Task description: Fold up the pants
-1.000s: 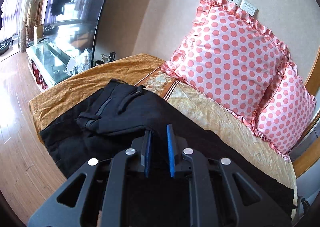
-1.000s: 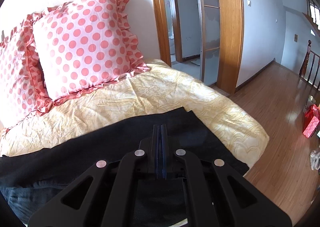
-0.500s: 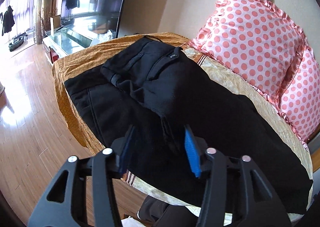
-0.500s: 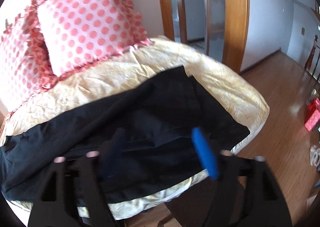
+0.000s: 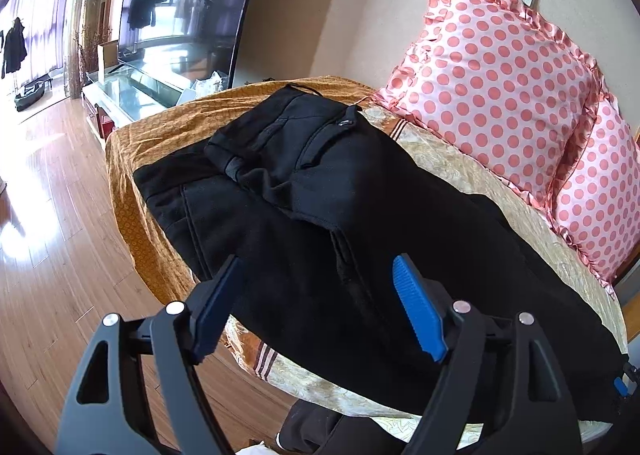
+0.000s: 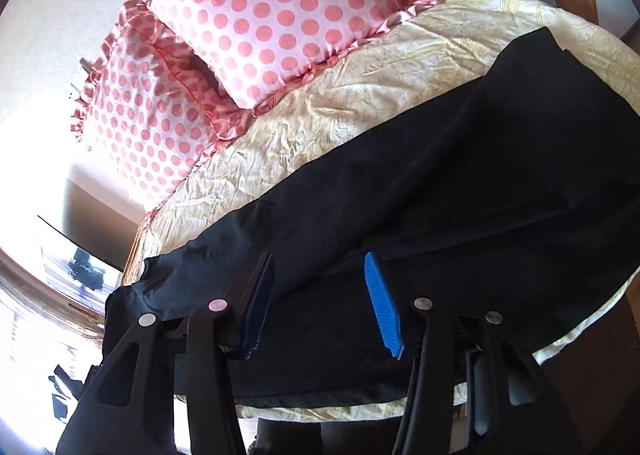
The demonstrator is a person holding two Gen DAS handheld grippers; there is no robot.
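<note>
Black pants (image 5: 360,215) lie along the bed (image 5: 460,171), stretching toward twelve o'clock under the just-opening, released left gripper (image 5: 320,303) and the empty right gripper (image 6: 320,295), its jaws just narrowing.

Black pants (image 5: 360,215), pink polka-dot pillows (image 5: 492,87), pale gold patterned bedspread (image 6: 320,127)

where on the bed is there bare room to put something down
A bare cream strip of bedspread runs between the black pants and the polka-dot pillows. The orange cover at the waistband end is also bare. The near edge is crowded: the pants reach almost to it.
</note>
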